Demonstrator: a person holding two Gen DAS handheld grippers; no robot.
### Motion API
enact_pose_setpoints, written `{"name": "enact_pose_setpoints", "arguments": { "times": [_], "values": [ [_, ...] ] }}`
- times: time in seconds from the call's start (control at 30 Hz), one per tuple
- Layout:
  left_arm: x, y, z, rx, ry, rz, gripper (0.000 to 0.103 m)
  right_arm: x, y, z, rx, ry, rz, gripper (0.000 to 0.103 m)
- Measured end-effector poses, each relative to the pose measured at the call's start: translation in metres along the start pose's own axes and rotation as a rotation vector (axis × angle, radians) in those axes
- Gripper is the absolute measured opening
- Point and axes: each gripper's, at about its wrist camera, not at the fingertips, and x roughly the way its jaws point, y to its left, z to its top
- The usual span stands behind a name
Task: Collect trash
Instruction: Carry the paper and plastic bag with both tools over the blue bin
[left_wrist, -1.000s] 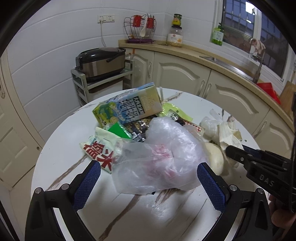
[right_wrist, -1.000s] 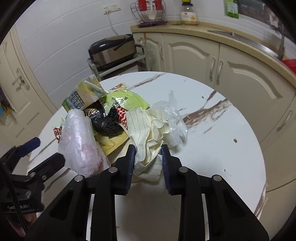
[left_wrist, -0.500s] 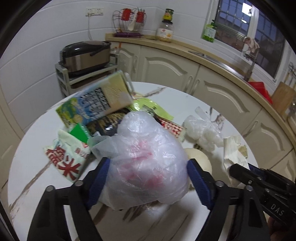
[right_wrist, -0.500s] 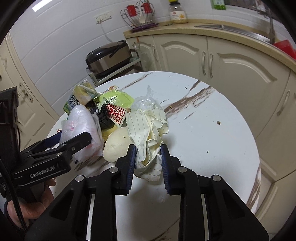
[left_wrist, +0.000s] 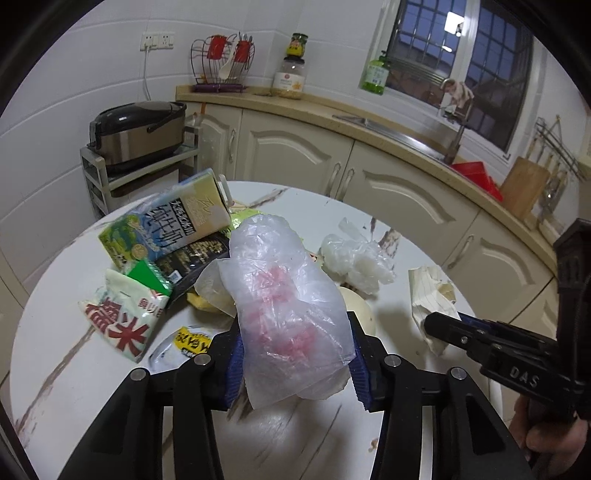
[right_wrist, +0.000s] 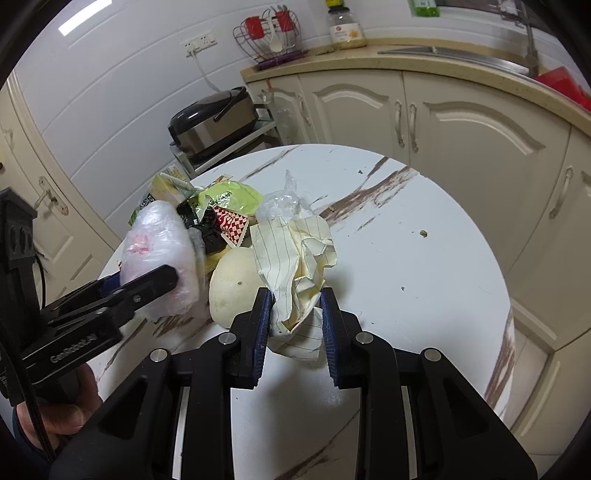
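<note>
as i read the left wrist view, my left tool (left_wrist: 295, 354) has just been closing and now pinches the clear plastic bag (left_wrist: 288, 295); milk carton (left_wrist: 166, 225) and wrappers lie on the worktop (left_wrist: 74, 387). from the right wrist view, my right tool (right_wrist: 295, 317) grips crumpled lined paper (right_wrist: 295, 258) beside a white bun (right_wrist: 232, 284). most trash remains uncollected, i judge.

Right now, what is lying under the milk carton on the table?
The milk carton rests on a black wrapper and a green packet. Whatever lies deeper beneath is covered.
</note>
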Motion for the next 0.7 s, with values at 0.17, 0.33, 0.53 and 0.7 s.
{"name": "enact_pose_setpoints", "arguments": {
  "times": [0.17, 0.33, 0.53, 0.7],
  "values": [
    [-0.033, 0.009, -0.011, 0.027, -0.055, 0.016, 0.044, -0.007, -0.003, -0.005, 0.018, -0.01, 0.012, 0.025],
    [-0.053, -0.002, -0.017, 0.06, -0.086, 0.014, 0.044, -0.014, -0.006, -0.008, 0.032, -0.027, 0.018, 0.025],
    [-0.067, -0.058, -0.015, 0.149, -0.108, -0.053, 0.044, -0.04, -0.02, -0.01, 0.053, -0.077, 0.006, 0.025],
    [-0.053, -0.128, -0.011, 0.262, -0.093, -0.167, 0.044, -0.083, -0.058, -0.011, 0.102, -0.149, -0.045, 0.025]
  ]
}}
